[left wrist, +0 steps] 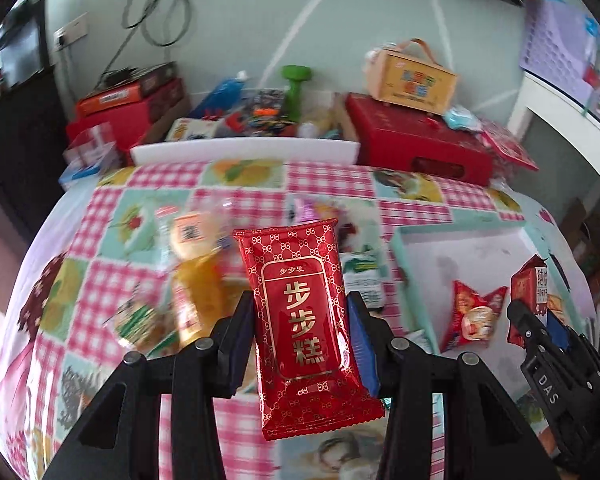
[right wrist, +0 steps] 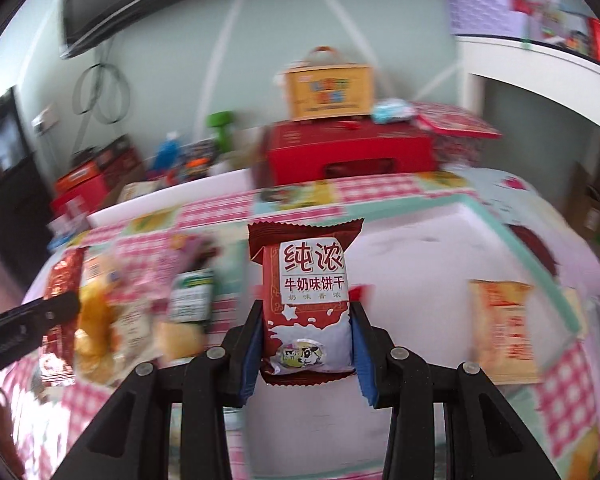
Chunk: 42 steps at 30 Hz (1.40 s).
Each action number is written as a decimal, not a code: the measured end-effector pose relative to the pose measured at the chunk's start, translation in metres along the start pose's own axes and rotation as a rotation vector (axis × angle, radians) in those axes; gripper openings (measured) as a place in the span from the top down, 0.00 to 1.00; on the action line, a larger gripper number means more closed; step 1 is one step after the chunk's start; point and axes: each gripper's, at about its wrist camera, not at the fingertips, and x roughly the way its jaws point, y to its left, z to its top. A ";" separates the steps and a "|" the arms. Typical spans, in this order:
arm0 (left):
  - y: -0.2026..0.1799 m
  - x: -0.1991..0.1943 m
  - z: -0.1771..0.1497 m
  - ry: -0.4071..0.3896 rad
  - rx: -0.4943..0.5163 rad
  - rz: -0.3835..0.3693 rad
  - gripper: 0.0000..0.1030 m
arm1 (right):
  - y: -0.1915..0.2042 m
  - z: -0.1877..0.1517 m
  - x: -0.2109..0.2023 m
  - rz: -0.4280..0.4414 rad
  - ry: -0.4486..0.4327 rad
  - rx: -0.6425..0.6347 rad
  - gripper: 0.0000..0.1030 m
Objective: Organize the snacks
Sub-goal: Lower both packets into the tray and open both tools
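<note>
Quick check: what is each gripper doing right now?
Left gripper: shut on the red cake packet.
Right gripper: shut on the milk biscuit packet.

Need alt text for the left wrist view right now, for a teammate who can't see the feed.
The left gripper is shut on a glossy red snack packet with gold lettering, above a pink checked tablecloth. To the right, a shallow mint-edged white tray holds a red triangular snack pouch.

A pale green wall (left wrist: 228, 20) with thin white lines stands behind the table, whose cloth (left wrist: 112, 208) is pink-checked. A dark cabinet (left wrist: 16, 152) sits left, a white shelf (right wrist: 540, 60) right, in soft daylight.
</note>
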 end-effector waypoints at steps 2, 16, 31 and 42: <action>-0.021 0.006 0.011 0.002 0.039 -0.036 0.55 | -0.019 0.001 0.002 -0.045 0.001 0.040 0.59; -0.119 0.085 0.030 0.115 0.210 -0.130 0.55 | -0.079 -0.006 0.017 -0.169 0.037 0.140 0.59; -0.149 0.107 0.019 0.186 0.228 -0.163 0.46 | -0.085 -0.008 0.023 -0.177 0.065 0.138 0.55; -0.119 0.063 0.015 0.134 0.156 -0.121 0.40 | -0.081 -0.006 0.018 -0.168 0.051 0.135 0.24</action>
